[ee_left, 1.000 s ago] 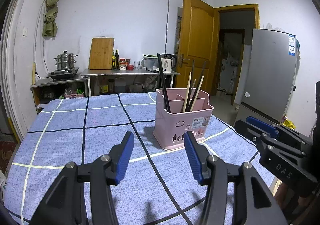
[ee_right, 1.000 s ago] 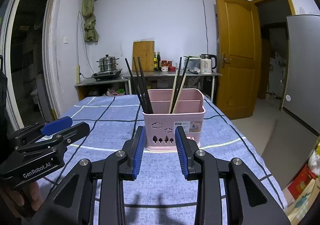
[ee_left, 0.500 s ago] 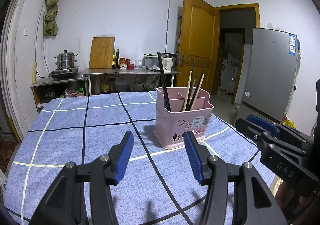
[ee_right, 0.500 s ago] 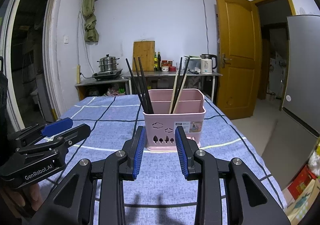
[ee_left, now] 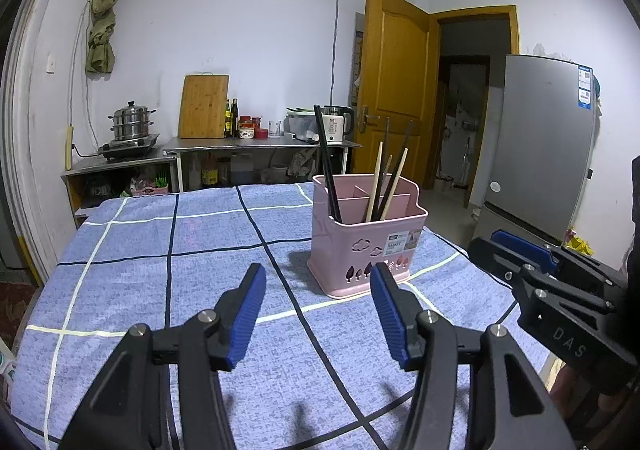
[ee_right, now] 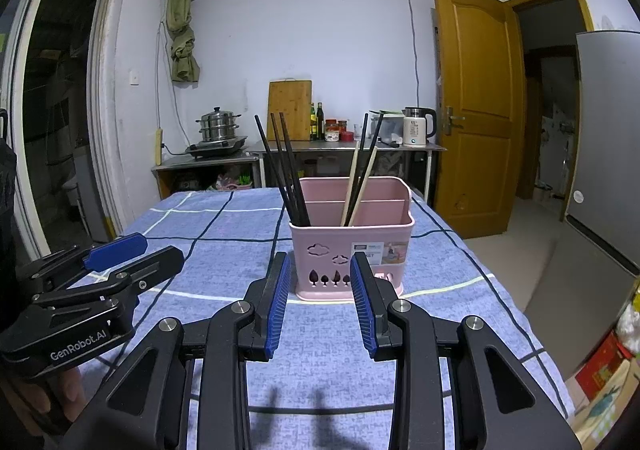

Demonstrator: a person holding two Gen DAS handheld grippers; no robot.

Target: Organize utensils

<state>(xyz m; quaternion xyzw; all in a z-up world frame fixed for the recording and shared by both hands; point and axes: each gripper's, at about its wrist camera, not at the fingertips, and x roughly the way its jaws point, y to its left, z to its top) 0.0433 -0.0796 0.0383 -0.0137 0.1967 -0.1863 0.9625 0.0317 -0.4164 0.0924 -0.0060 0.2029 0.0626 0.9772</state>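
A pink utensil basket (ee_right: 351, 246) stands upright on the blue checked tablecloth (ee_right: 224, 250), at twelve o'clock from the right gripper (ee_right: 320, 274). Black chopsticks (ee_right: 286, 174) lean in its left compartment and mixed wooden and black chopsticks (ee_right: 357, 178) in the right; their lower ends are hidden by the wall. Both the right gripper and the left gripper (ee_left: 318, 282) hold nothing, jaws apart. The fridge (ee_left: 544, 142) at three o'clock is cut off.

Only the pink basket (ee_right: 351, 250), bristling with chopsticks (ee_right: 288, 174), is found near the bench's (ee_left: 160, 234) right edge; the left side lies unobstructed.
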